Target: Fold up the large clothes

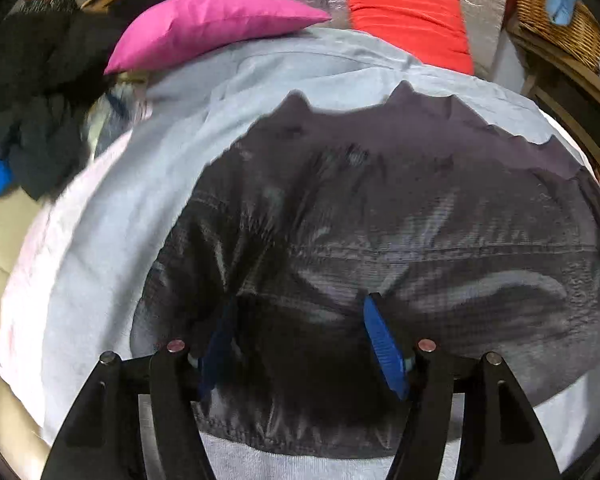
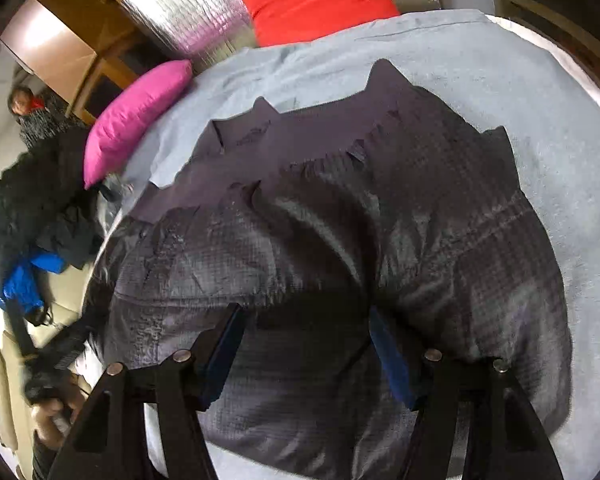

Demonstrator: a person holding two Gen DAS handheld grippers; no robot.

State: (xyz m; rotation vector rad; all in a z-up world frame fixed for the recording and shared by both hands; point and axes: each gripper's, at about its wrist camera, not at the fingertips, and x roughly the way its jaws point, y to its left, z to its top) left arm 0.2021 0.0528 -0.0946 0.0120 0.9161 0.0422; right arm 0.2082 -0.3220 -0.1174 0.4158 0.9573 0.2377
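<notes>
A dark grey, shiny, grid-weave garment lies spread on a pale blue sheet; its far edge is jagged and wrinkled. My left gripper hovers close over the garment's near part, open, with its blue pads wide apart and creased fabric under the gap. In the right wrist view the same garment fills the middle. My right gripper is open just above a fold in it, pads not pressing on cloth. The left gripper shows blurred at the lower left, held in a hand.
A magenta pillow and a red cushion lie at the far edge of the sheet, before a silver quilted panel. A heap of dark and blue clothes sits left. A wicker basket stands at the far right. A person is far left.
</notes>
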